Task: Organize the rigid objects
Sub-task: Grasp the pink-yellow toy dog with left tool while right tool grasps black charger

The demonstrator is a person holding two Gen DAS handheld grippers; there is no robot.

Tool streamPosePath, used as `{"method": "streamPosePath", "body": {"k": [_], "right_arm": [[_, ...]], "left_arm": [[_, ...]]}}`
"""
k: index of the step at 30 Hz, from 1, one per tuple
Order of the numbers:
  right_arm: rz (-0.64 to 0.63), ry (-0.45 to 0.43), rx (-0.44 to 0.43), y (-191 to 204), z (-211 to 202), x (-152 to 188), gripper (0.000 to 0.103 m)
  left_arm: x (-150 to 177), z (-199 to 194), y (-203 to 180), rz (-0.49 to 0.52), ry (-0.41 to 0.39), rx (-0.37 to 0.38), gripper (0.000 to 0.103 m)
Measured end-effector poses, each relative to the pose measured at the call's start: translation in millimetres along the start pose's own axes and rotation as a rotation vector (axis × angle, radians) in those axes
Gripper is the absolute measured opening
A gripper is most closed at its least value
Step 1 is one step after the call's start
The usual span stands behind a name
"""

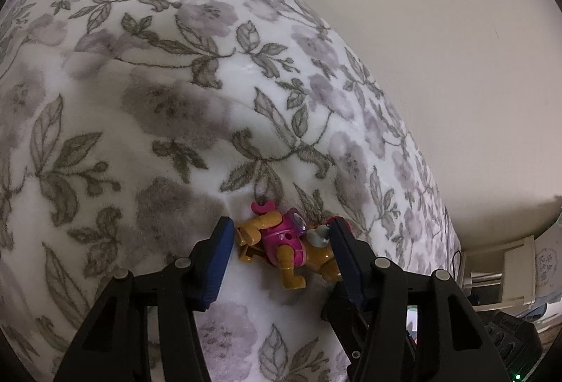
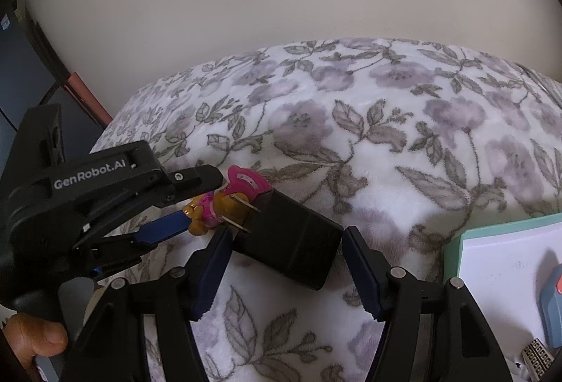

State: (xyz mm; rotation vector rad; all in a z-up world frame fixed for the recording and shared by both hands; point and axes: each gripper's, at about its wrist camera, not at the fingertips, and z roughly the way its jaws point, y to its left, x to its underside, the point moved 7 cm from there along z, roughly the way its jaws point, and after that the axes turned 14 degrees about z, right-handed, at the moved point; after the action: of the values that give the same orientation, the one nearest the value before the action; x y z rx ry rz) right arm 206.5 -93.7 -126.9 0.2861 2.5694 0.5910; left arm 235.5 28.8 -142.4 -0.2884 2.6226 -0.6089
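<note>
One "GenRobot.AI" label on left gripper [image 2: 196, 206]

Right gripper [image 2: 286, 243] straddles a black plug adapter [image 2: 295, 241] on a floral blanket [image 2: 386, 122], pads seemingly touching; a toy figure [image 2: 224, 203] lies beyond.

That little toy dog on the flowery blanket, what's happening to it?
A person is tidying up with a gripper in each hand. The left gripper has closed its blue pads on the orange-and-pink toy dog, which lies on the floral blanket. The right gripper has its pads on either side of a black plug adapter lying beside the dog. A light tray holding other small items waits at the right.
</note>
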Motion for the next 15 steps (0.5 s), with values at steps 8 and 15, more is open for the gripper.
{"method": "streamPosePath", "body": {"k": [8, 15], "right_arm": [[0.001, 0.002, -0.003, -0.3, -0.2, 0.4, 0.067], [-0.012, 0.004, 0.006, 0.6, -2.0, 0.8, 0.065]], "left_arm": [[-0.1, 3.5, -14.5, 0.075, 0.026, -0.008, 0.059], [0.0, 2.9, -20.1, 0.114, 0.038, -0.025, 0.064]]}}
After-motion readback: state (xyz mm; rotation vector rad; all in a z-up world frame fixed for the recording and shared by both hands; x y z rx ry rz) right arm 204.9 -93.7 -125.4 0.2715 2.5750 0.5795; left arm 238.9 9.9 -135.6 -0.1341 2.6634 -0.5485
